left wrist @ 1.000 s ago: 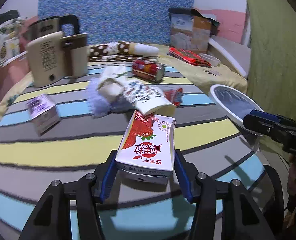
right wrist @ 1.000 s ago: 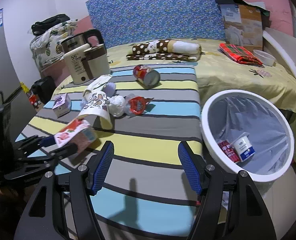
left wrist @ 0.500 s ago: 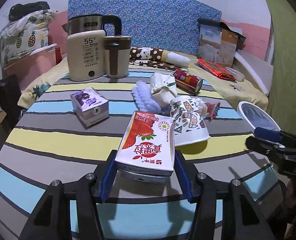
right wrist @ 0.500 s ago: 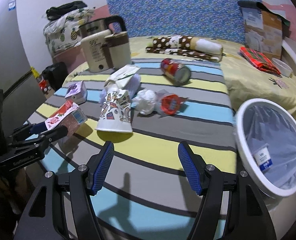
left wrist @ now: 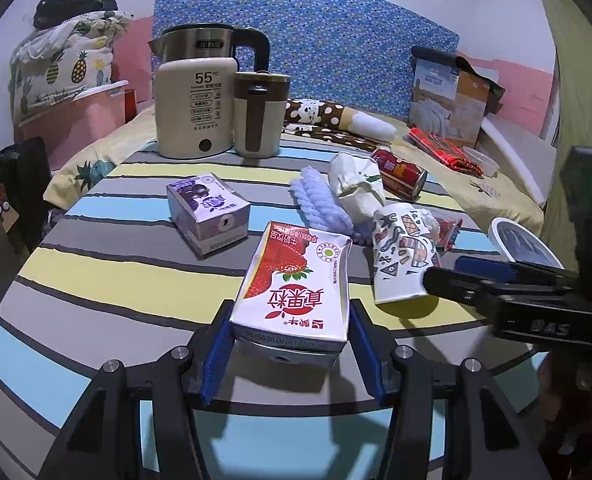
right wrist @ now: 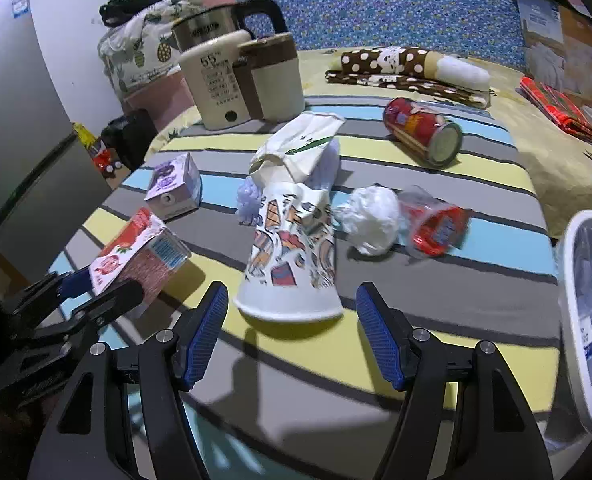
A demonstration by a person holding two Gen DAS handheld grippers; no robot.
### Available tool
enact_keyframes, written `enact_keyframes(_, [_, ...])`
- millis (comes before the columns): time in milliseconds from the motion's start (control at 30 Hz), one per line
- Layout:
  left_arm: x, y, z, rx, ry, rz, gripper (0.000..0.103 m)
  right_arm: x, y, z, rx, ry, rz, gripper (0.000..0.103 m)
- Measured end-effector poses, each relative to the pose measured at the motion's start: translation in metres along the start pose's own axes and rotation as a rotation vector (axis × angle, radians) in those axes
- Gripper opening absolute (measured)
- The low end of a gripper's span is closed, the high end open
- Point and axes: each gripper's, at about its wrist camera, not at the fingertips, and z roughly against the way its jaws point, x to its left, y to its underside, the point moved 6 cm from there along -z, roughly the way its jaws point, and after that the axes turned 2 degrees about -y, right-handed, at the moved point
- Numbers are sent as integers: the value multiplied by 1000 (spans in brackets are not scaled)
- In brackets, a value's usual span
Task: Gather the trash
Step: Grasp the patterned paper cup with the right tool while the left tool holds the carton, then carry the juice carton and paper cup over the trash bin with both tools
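Note:
My left gripper (left wrist: 292, 348) is shut on a red-and-white strawberry milk carton (left wrist: 296, 288), held just above the striped table; the carton also shows in the right wrist view (right wrist: 136, 252). My right gripper (right wrist: 292, 336) is open and empty, its jaws either side of the wide end of a patterned paper cup (right wrist: 292, 256) lying on its side, not touching it. Behind the cup lie a crumpled white tissue (right wrist: 371, 216), a crushed red plastic cup (right wrist: 435, 224), a red can (right wrist: 423, 130), a white paper bag (right wrist: 299, 148) and a small purple carton (right wrist: 174, 186).
A white-rimmed trash bin (right wrist: 575, 320) with a liner stands off the table's right edge. An electric kettle (left wrist: 196, 108) and a brown-lidded mug (left wrist: 260, 116) stand at the table's far side. A bed with a spotted roll (right wrist: 407, 66) lies behind.
My right gripper has moved left and forward from the bin to the patterned cup. My left gripper, still holding the carton, has swung left and drawn back a little from the pile.

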Motion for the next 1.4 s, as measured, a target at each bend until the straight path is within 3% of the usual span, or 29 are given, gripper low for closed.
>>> enact_keyframes(167, [4, 0, -3, -1, -1, 9, 55, 0, 0, -14, 37, 11, -3, 68])
enact_keyframes(333, [5, -2, -5, -2, 6, 8, 55, 1, 3, -11, 35, -16, -1, 50])
enact_keyframes(500, [0, -2, -7, 2, 14, 5, 55, 4, 4, -3, 17, -24, 9, 42])
enact_keyframes(867, [-31, -1, 0, -5, 47, -23, 55, -9, 13, 29, -31, -31, -21, 39])
enact_keyframes(1400, [-119, -7, 5, 0, 157, -122, 55, -64, 31, 78, -93, 70, -124, 39])
